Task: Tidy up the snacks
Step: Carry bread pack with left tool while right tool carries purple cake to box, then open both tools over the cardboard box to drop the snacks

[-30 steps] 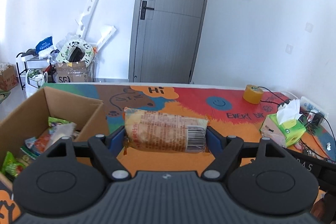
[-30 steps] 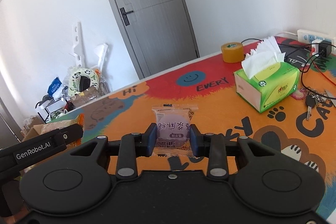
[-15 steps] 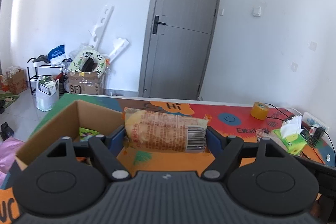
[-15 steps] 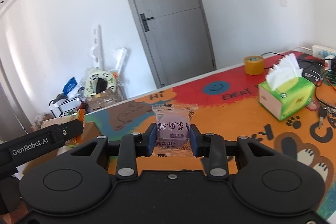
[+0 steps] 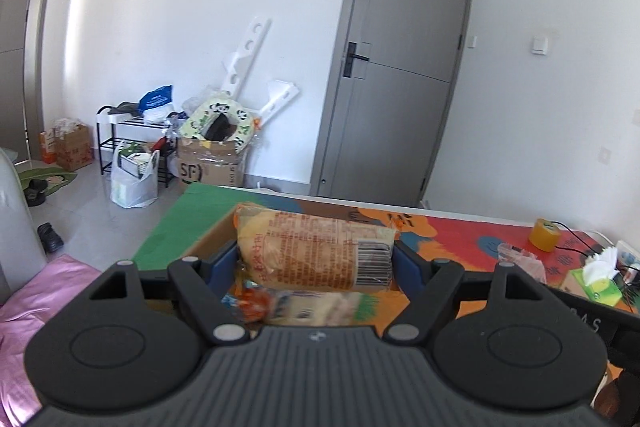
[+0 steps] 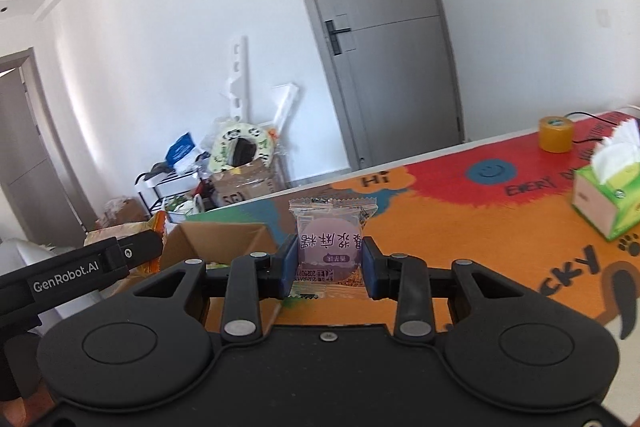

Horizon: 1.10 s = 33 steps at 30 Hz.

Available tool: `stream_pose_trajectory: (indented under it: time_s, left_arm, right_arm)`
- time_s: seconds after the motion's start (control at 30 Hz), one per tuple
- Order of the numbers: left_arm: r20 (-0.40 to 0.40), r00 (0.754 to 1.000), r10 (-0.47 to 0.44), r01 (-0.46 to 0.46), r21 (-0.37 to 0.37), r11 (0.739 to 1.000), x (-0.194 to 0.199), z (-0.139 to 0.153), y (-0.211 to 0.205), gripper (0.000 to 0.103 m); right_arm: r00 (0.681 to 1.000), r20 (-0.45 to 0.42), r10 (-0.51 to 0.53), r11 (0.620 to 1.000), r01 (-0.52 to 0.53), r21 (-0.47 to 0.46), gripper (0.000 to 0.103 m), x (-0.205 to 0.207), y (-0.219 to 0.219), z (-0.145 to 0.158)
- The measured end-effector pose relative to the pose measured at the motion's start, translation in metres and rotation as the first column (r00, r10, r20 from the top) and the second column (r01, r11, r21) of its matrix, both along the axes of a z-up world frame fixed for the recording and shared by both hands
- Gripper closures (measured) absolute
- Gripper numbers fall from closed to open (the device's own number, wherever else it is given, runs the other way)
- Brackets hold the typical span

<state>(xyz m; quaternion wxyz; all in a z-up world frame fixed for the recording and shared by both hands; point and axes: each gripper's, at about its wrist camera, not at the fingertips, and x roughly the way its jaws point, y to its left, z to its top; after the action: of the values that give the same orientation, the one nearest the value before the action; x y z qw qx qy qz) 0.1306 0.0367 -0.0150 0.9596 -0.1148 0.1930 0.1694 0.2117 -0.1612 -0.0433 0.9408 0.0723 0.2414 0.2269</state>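
Observation:
My left gripper [image 5: 316, 265] is shut on a long yellow bread packet [image 5: 316, 253] with a barcode at its right end, held crosswise above the open cardboard box [image 5: 214, 237]. Blurred snack packets [image 5: 300, 305] lie in the box under it. My right gripper [image 6: 329, 261] is shut on a small clear packet with a round purple cake [image 6: 330, 247], held upright over the orange tabletop. In the right wrist view the cardboard box [image 6: 224, 239] stands to the left of that packet, and the left gripper's black body [image 6: 76, 273] crosses the lower left.
The colourful table mat [image 6: 460, 227] carries a green tissue box [image 6: 606, 203] and a yellow tape roll [image 6: 555, 133] at the right, with cables behind. Beyond the table stand a grey door [image 5: 394, 87], a shoe rack, bags and boxes [image 5: 212, 163]. Pink cloth [image 5: 36, 299] lies lower left.
Both grippers swung left and rose a little, each keeping its packet. The bread packet moved from beside the box to over it; the tissue box slid toward the right edge in both views.

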Motion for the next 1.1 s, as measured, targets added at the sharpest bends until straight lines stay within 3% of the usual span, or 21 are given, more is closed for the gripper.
stream_pose_trajectory:
  time_s: [0.53, 0.73, 1.1]
  left_arm:
    - [-0.052, 0.998, 0.042, -0.046, -0.073, 0.996, 0.009, -0.017, 0.062, 0.024]
    - [-0.074, 0.997, 0.019, -0.028, -0.122, 0.992, 0.014, -0.024, 0.077, 0.018]
    - [-0.055, 0.994, 0.097, -0.105, -0.167, 0.98, -0.001, -0.019, 0.116, 0.016]
  right_arm:
    - [0.995, -0.005, 0.1, 0.995, -0.1, -0.025, 0.069, 0.007, 0.065, -0.003]
    - [0.993, -0.013, 0.121, 0.992, -0.121, -0.033, 0.069, 0.015, 0.083, -0.002]
    - [0.985, -0.041, 0.17, 0.985, -0.172, -0.034, 0.069, 0.035, 0.118, 0.001]
